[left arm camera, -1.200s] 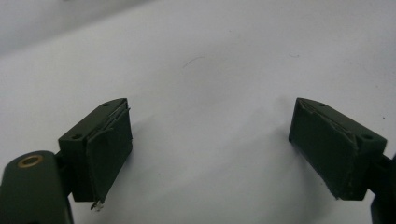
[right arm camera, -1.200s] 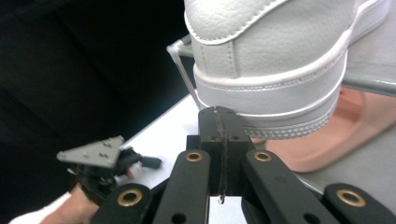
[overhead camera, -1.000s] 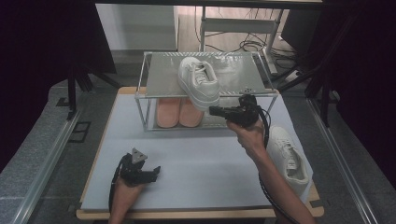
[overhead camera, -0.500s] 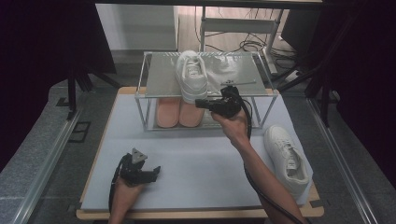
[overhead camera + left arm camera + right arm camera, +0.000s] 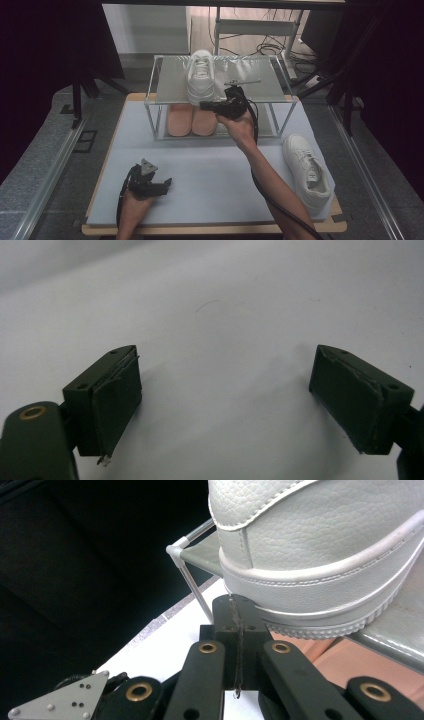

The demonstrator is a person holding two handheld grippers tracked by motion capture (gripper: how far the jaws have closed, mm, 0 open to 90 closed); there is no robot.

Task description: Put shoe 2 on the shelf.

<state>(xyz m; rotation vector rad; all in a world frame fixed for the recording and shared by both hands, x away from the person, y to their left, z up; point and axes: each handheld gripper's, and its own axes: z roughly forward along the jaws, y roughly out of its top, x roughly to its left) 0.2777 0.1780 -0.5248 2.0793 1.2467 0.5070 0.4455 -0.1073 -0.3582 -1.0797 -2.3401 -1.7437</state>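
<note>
Two-tier rack of thin metal rods with grey shelf panels (image 5: 260, 82) at far side of pale grey table mat (image 5: 210, 185), taken as landmark. White leather sneaker with stitched rubber sole (image 5: 200, 76) upright on top shelf of rack, heel toward front edge, toe pointing away; heel at shelf's front edge in right gripper view (image 5: 320, 545). Right gripper (image 5: 209, 105) level at front of rack, black jaws pressed together with nothing between, tips touching sole at heel (image 5: 235, 611). Pair of salmon-pink shoes (image 5: 192, 119) on lower shelf, directly beneath sneaker. Second white sneaker (image 5: 307, 167) flat on mat, right of rack and nearer. Left gripper (image 5: 162, 184) on mat, well in front of rack; jaws spread wide and empty over bare mat (image 5: 225, 390).
</note>
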